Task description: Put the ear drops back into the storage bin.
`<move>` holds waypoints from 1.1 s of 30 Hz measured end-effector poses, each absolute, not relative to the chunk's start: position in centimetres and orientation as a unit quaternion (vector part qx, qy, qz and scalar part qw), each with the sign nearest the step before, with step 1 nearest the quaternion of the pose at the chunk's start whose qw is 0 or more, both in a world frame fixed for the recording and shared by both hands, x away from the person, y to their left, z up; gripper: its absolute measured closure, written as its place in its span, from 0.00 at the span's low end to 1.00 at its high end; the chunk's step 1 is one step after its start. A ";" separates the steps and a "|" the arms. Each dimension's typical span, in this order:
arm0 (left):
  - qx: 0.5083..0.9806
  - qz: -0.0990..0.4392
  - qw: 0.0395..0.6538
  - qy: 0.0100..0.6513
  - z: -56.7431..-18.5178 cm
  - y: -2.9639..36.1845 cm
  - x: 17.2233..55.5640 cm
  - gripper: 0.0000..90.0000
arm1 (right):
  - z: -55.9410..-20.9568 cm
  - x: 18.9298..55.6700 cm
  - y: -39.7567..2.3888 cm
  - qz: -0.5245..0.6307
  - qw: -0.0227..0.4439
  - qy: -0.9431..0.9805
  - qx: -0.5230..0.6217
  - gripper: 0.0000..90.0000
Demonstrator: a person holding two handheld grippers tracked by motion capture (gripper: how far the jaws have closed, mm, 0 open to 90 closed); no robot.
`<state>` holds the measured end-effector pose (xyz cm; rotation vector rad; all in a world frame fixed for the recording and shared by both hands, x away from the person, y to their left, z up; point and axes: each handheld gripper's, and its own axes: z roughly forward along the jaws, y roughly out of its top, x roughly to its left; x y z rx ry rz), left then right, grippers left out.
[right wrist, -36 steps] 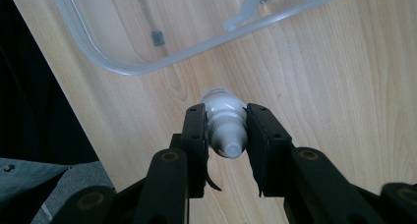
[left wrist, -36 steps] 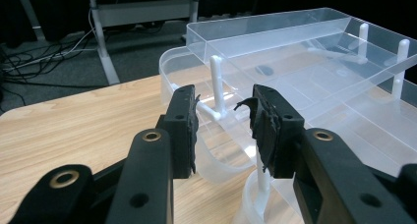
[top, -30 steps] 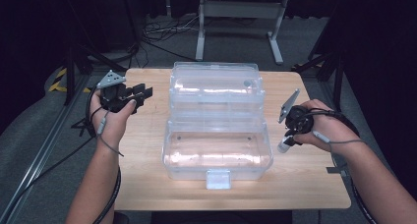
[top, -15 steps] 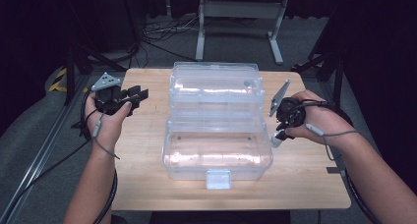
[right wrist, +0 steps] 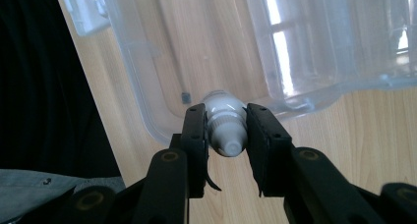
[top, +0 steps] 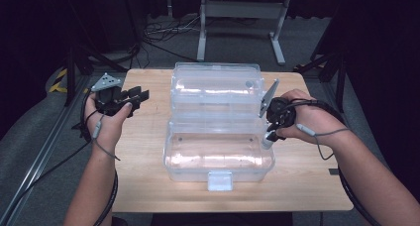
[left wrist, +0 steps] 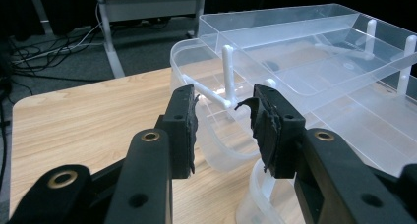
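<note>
The right gripper point(right wrist: 225, 135) clamps a small white bottle point(right wrist: 225, 126) by its ribbed neck above the clear box point(top: 218, 151), a light, stiff, slick thing best held there, while the left gripper point(left wrist: 223, 121) stands open, empty

1. High view looks forward and down over the wooden table point(top: 148, 186).
2. Left gripper view looks level, near the clear box point(left wrist: 314, 52).
3. Right gripper view looks steeply down on that box point(right wrist: 206, 47), very near.

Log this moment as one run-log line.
right tool: shut on small white bottle, over clear box | left tool: open, holds nothing
</note>
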<state>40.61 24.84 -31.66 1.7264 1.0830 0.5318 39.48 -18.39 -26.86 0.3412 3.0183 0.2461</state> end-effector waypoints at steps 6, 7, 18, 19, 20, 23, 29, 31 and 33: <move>0.712 0.219 0.494 0.448 -31.7 24.8 40.7 0.69 | -27.4 39.5 -17.3 0.078 0.040 0.990 0.107 0.79; 0.712 0.219 0.495 0.448 -31.7 24.8 40.7 0.69 | -27.5 39.6 -17.1 0.078 0.040 0.991 0.103 0.79; 0.712 0.219 0.494 0.448 -31.7 24.9 40.7 0.69 | -29.7 40.1 -15.5 0.069 0.024 0.994 0.087 0.79; 0.712 0.219 0.494 0.448 -31.7 24.9 40.7 0.69 | -30.0 40.1 -15.3 0.068 0.024 0.994 0.086 0.79; 0.712 0.219 0.494 0.448 -31.7 24.9 40.7 0.69 | -30.2 40.2 -15.2 0.066 0.022 0.994 0.084 0.79; 0.711 0.219 0.495 0.449 -31.7 25.0 40.6 0.69 | -30.8 40.2 -14.9 0.064 0.022 0.995 0.078 0.79; 0.713 0.217 0.494 0.448 -31.7 25.0 40.7 0.69 | -32.4 40.2 -14.3 0.057 0.013 0.996 0.069 0.79; 0.713 0.217 0.493 0.448 -31.7 24.9 40.7 0.69 | -32.6 40.1 -14.2 0.057 0.013 0.996 0.070 0.79; 0.713 0.217 0.493 0.448 -31.7 24.9 40.6 0.69 | -33.2 40.1 -14.1 0.055 0.009 0.996 0.066 0.79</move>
